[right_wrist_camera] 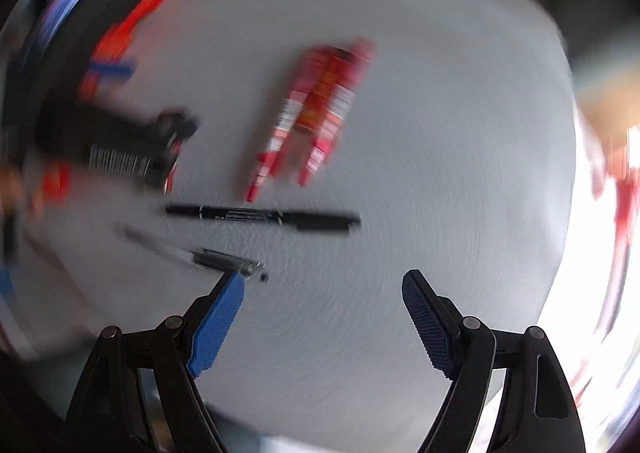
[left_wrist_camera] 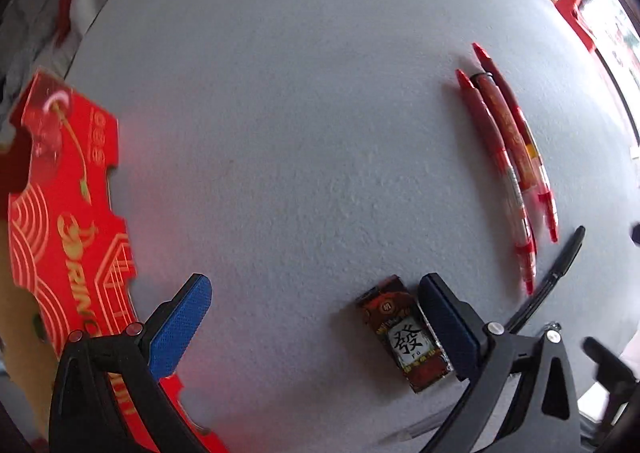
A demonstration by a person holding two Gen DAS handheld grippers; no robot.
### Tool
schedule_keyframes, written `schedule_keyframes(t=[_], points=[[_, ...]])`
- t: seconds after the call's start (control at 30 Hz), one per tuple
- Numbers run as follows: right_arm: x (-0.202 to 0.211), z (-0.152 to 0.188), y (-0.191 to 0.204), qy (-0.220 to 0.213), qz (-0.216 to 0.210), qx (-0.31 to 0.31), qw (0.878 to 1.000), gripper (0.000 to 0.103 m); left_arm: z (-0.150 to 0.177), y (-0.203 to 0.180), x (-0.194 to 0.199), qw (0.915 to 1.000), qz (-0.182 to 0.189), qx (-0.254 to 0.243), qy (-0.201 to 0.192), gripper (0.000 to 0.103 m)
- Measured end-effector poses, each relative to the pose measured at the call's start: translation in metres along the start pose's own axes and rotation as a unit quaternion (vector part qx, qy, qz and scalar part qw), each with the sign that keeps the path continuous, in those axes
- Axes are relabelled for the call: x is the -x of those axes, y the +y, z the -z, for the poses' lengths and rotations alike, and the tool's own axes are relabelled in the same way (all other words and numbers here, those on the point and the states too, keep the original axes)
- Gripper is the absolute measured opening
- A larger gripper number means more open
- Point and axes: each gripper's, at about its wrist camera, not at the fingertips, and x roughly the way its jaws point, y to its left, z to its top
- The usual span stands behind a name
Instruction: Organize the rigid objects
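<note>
Left tongs (left_wrist_camera: 310,317) gape empty beside small dark rigid printed box (left_wrist_camera: 404,335); light, stiff, best gripped across its narrow sides; right tongs (right_wrist_camera: 322,295) likewise wide, empty.

A pale grey felt-covered counter (left_wrist_camera: 280,113) carries three red pens (left_wrist_camera: 508,157) lying side by side; a black marker pen (right_wrist_camera: 264,218) near them; a small dark printed box (left_wrist_camera: 404,333); a red cut-out card (left_wrist_camera: 68,213) at its edge.

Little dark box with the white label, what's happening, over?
Left gripper open, nothing gripped. Small dark box with white label lying on grey cloth beside right finger. Right gripper open. Nothing blocking.
</note>
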Motion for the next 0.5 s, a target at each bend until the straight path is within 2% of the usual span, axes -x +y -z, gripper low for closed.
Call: schedule_keyframes(t=[0.07, 0.13, 0.2, 0.23, 0.33, 0.43, 0.5], points=[[-0.008, -0.007, 0.014, -0.011, 0.015, 0.095, 0.995, 0.082, 0.008, 0.003, -0.001, 1.0, 0.002, -0.002, -0.002, 0.103], [-0.017, -0.013, 0.023, -0.01, 0.007, 0.155, 0.988, 0.082, 0.015, 0.009, -0.001, 0.9999, 0.009, 0.009, 0.004, 0.103], [-0.028, -0.021, 0.026, -0.001, -0.011, 0.189, 0.982, 0.082, 0.024, 0.012, -0.005, 0.9986, 0.025, 0.044, 0.016, 0.103], [-0.031, -0.025, 0.023, -0.005, -0.024, 0.186, 0.982, 0.082, 0.028, 0.019, -0.007, 0.9969, 0.034, 0.067, 0.024, 0.103], [-0.047, -0.038, 0.005, 0.043, -0.067, 0.125, 0.989, 0.075, 0.035, 0.03, -0.008, 0.9941, 0.029, 0.1, 0.029, 0.103], [-0.047, -0.026, -0.007, 0.081, -0.077, 0.038, 0.993, 0.061, 0.035, 0.03, -0.007, 0.9919, 0.027, 0.12, 0.034, 0.103], [-0.044, -0.008, -0.013, 0.103, -0.126, -0.026, 0.986, 0.051, 0.039, 0.035, -0.006, 0.9913, 0.026, 0.125, 0.032, 0.103]])
